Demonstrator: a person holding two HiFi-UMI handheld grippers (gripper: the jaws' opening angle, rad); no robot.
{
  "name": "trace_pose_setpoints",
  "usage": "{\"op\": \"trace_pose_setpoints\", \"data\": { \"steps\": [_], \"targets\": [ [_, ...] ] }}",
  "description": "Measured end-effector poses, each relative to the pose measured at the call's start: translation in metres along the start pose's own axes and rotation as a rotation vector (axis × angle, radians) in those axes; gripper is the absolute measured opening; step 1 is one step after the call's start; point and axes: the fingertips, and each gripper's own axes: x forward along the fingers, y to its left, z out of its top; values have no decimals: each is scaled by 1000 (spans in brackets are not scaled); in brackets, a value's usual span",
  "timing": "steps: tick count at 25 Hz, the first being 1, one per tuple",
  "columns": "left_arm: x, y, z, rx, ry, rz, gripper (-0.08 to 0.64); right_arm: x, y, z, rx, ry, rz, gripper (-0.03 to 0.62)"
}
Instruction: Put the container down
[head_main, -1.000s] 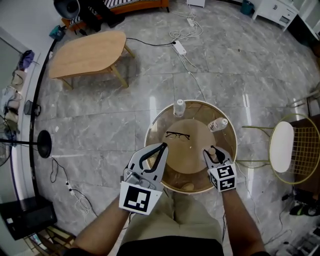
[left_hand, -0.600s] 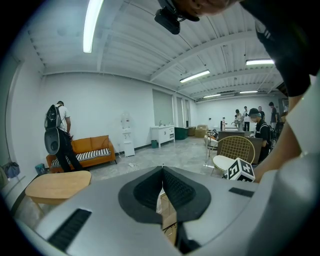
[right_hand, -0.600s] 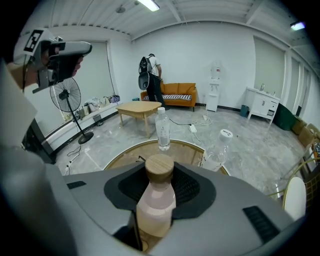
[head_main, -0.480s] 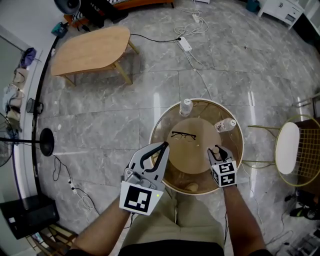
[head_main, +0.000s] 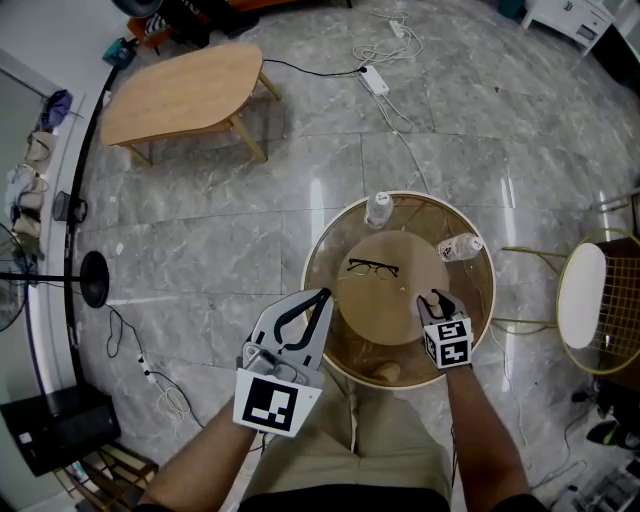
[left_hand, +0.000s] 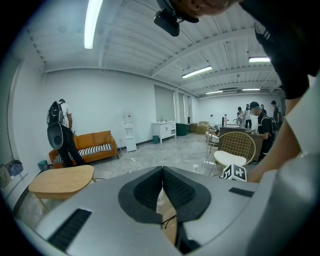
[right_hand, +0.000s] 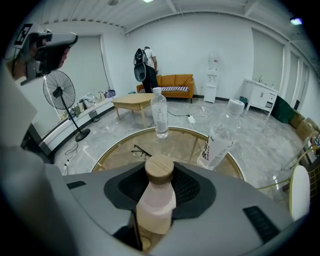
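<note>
The container is a small pale pink bottle (right_hand: 155, 202) with a round wooden cap. My right gripper (right_hand: 160, 186) is shut on its body and holds it upright. In the head view this gripper (head_main: 436, 300) is over the near right part of the round glass table (head_main: 322, 240). I cannot tell whether the bottle's base touches the glass. My left gripper (head_main: 324, 296) hangs at the table's near left edge. Its jaws are shut with nothing between them, which the left gripper view (left_hand: 162, 172) also shows.
On the table lie black glasses (head_main: 373, 267). A clear water bottle (head_main: 379, 208) stands at the far rim and a second labelled bottle (right_hand: 220, 137) leans at the right. A gold wire chair (head_main: 585, 295) is to the right, with a wooden coffee table (head_main: 180, 95) and floor cables beyond.
The head view has drifted a little, so the table sits slightly further right in it. Both grippers keep their places, and the right one still holds the pink bottle.
</note>
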Motion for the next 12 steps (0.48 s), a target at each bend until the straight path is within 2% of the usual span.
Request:
{"op": "trace_pose_setpoints", "data": {
  "steps": [12],
  "targets": [
    [6, -8, -8, -4, 12, -21, 15, 20, -1, -23, 6, 40, -15, 150]
  ]
}}
